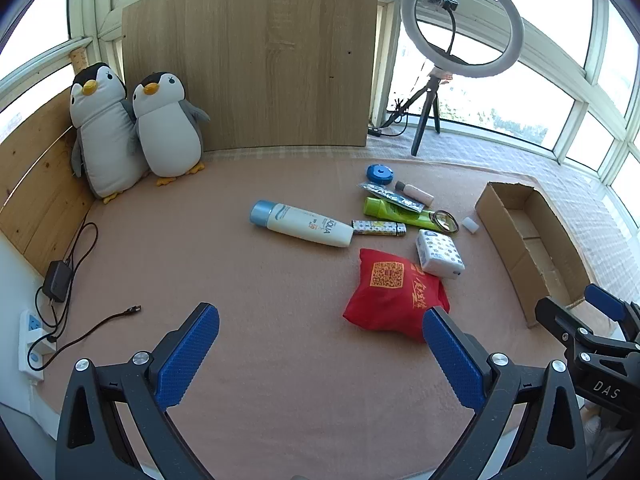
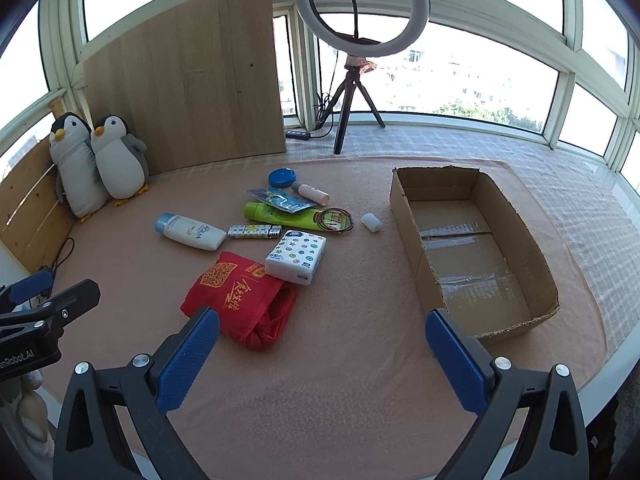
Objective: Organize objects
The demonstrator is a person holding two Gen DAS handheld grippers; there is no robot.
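Clutter lies in a loose cluster on the pink-covered table [image 2: 320, 360], left of an open cardboard box [image 2: 404, 192] whose inside shows only taped flaps. Nearest the cameras is a red cloth bag [image 2: 236, 300] with yellow print, and just beyond it a white tissue pack [image 2: 296, 254] patterned with coloured dots. A white bottle with a blue cap [image 2: 188, 232] lies on its side at the left of the group, a small patterned lighter-like stick [image 2: 254, 231] just beside its base. Farther back lie a green tube [image 2: 280, 214], a foil sachet [image 2: 280, 198] across it, a little pink-white bottle [image 2: 314, 193], a round blue lid [image 2: 282, 178] and a thin ring [image 2: 334, 220] (what it is cannot be told). A small white block [image 2: 371, 222] sits between the cluster and the box. Two plush penguins [image 1: 136, 128] lean in the far left corner beside a wooden board [image 1: 252, 56]. The left hand-held gripper [image 1: 320, 324] and the right hand-held gripper [image 2: 322, 328] both hover above the table, blue pads spread wide, gripping nothing.
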